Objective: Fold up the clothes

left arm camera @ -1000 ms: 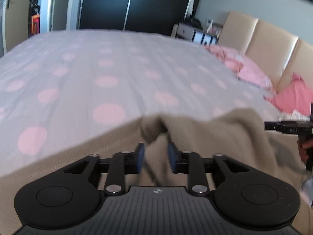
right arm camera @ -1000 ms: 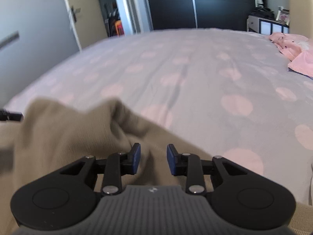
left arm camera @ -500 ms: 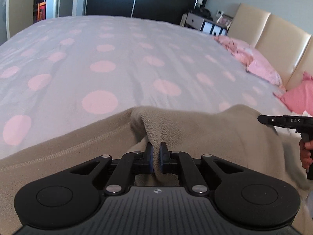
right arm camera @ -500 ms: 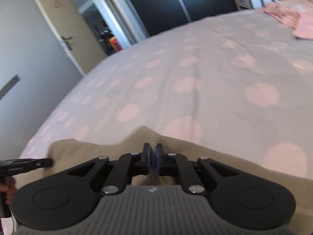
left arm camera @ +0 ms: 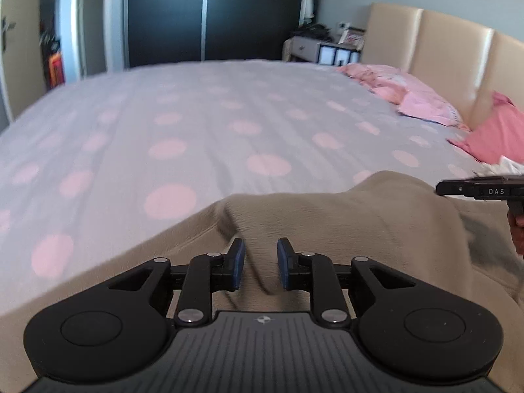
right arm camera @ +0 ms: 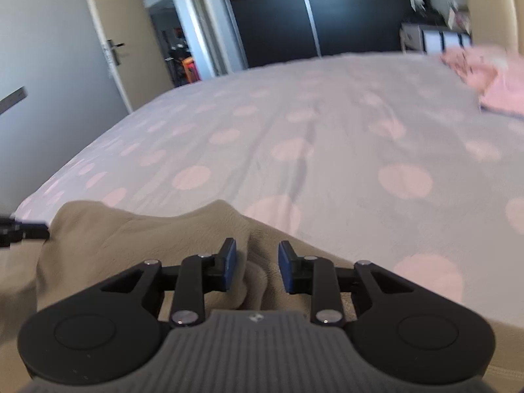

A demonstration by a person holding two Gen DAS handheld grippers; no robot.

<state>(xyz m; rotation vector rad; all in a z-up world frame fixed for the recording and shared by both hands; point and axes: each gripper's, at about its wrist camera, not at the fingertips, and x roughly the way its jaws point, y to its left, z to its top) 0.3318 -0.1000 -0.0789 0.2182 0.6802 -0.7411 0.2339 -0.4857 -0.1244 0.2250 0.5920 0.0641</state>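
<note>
At the far left of the room a cream door stands beside an open doorway, and a dark wardrobe fills the far wall. A bed with a grey spread dotted with pink circles takes up most of both views. On its near edge lies the beige garment, a soft fleecy piece bunched into folds and raised in a rounded hump. The left gripper sits low over the near left part of this cloth, its 2 blue-padded fingers spread apart with a ridge of the fabric lying loose between them, not pinched. To its right, in the left wrist view, the tip of the right gripper pokes in over the far right edge of the garment. In its own view the right gripper is likewise spread, its pads either side of a small fold of the beige garment without squeezing it. Further right, pink bedding and a pink pillow lie against a cream padded headboard, with a small bedside unit in the far corner.
</note>
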